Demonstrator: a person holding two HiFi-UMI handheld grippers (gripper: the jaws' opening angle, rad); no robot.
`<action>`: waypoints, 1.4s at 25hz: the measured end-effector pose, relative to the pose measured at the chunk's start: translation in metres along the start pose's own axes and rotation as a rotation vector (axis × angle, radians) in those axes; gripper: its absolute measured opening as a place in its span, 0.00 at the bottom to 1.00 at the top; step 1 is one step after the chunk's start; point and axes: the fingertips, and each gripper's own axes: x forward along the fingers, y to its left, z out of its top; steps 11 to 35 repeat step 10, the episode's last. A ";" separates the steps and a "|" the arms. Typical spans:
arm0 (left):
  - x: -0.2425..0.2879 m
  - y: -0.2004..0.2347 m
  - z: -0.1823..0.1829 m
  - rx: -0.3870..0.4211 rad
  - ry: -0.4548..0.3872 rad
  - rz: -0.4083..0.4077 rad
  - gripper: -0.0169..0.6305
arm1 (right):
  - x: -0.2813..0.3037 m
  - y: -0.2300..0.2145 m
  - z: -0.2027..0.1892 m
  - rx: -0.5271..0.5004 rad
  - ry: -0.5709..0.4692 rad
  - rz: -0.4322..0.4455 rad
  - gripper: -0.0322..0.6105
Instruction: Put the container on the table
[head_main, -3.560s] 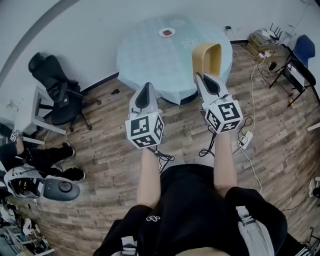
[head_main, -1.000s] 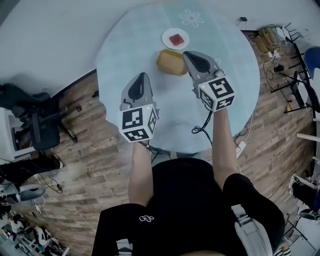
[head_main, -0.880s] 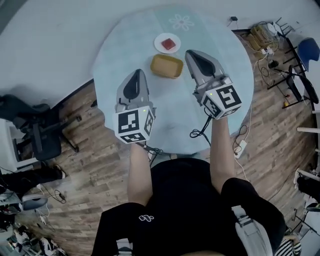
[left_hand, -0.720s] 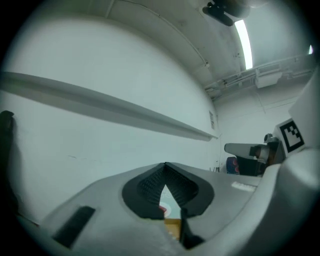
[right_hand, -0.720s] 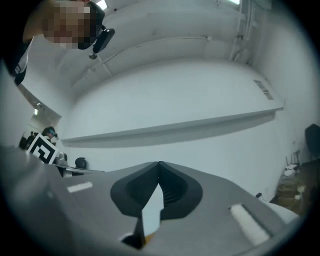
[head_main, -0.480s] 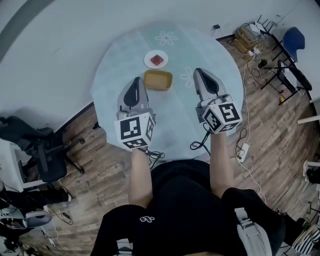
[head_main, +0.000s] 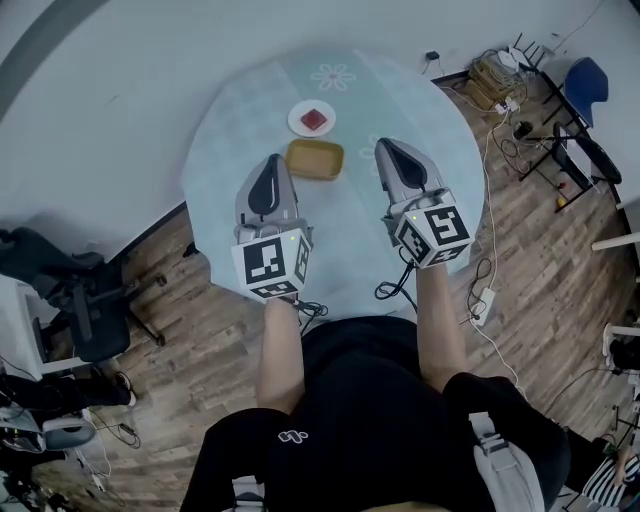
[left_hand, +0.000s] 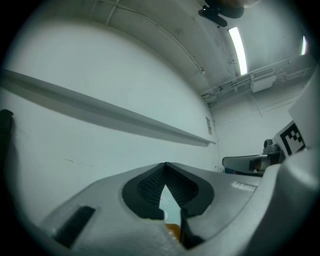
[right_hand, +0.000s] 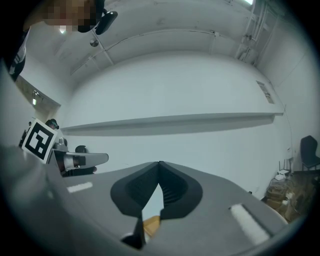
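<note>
The yellow container (head_main: 314, 158) rests upright on the round, pale blue-green table (head_main: 230, 140), just in front of a white plate (head_main: 312, 119) with a red piece on it. No gripper touches it. My left gripper (head_main: 271, 162) hovers near and to the left of it, jaws shut and empty. My right gripper (head_main: 389, 147) hovers to its right, also shut and empty. In the left gripper view the jaws (left_hand: 165, 165) meet at their tips, and a bit of the container (left_hand: 172, 231) shows below them. The right gripper view shows the same: closed tips (right_hand: 160, 163) above a sliver of the container (right_hand: 151, 224).
A black office chair (head_main: 90, 300) stands on the wood floor at the left. Cables and a power strip (head_main: 482, 298) lie at the right, with a blue chair (head_main: 585, 80) and more clutter beyond. A white wall runs behind the table.
The right gripper, earlier carrying the container and then against it on the table, has let go and drawn back to the right. Both grippers have risen; the container stays put.
</note>
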 end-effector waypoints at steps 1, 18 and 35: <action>0.000 0.001 0.000 -0.005 -0.003 0.002 0.03 | 0.001 0.000 -0.001 0.000 0.002 0.003 0.06; 0.004 0.000 -0.007 -0.049 0.016 -0.008 0.03 | 0.008 -0.002 -0.004 0.003 0.007 0.029 0.06; 0.004 0.000 -0.007 -0.049 0.016 -0.008 0.03 | 0.008 -0.002 -0.004 0.003 0.007 0.029 0.06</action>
